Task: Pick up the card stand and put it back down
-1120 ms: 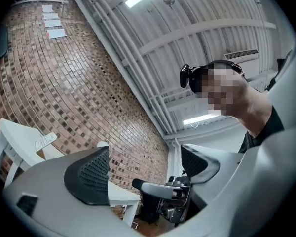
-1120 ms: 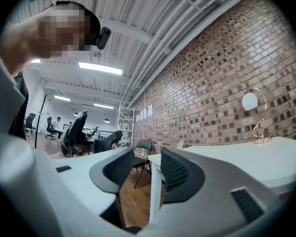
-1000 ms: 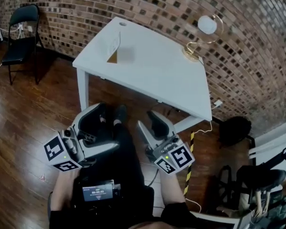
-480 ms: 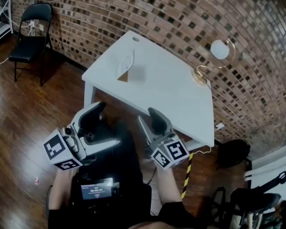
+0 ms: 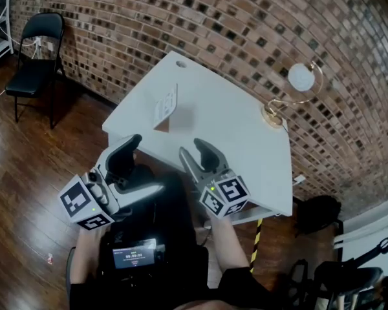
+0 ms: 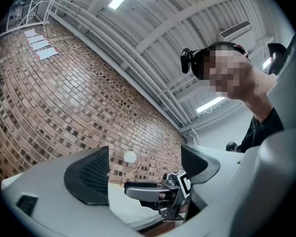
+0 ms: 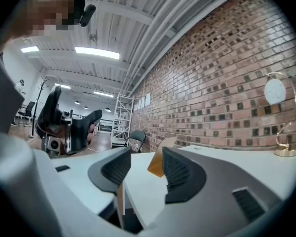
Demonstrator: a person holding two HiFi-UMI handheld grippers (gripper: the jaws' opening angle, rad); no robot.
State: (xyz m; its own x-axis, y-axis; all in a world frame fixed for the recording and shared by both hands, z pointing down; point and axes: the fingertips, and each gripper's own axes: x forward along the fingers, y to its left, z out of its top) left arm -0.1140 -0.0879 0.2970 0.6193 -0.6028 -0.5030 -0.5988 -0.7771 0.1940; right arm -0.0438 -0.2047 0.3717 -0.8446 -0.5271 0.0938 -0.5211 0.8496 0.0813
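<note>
brick wall curves behind everything; dark wood floor lies open to the left. the white table stands cornerwise to the wall, its near edge running under the right gripper's tips. a black folding chair sits far left by the wall, well clear of the table. left gripper is off the table's near-left corner, over the floor, jaws spread, nothing in them. right gripper is just over the near edge; its jaws have just been opening further and are empty, with the stand seen through the gap well beyond them. gold lamp with a white globe is at the far-right edge, well apart from the stand. card stand: a white card leaning back on a tan wedge, faint print on its face, standing on the far-left part of the table near the left edge. bare white top lies between it and the right gripper. small round hole at the far corner, beyond the stand.
</note>
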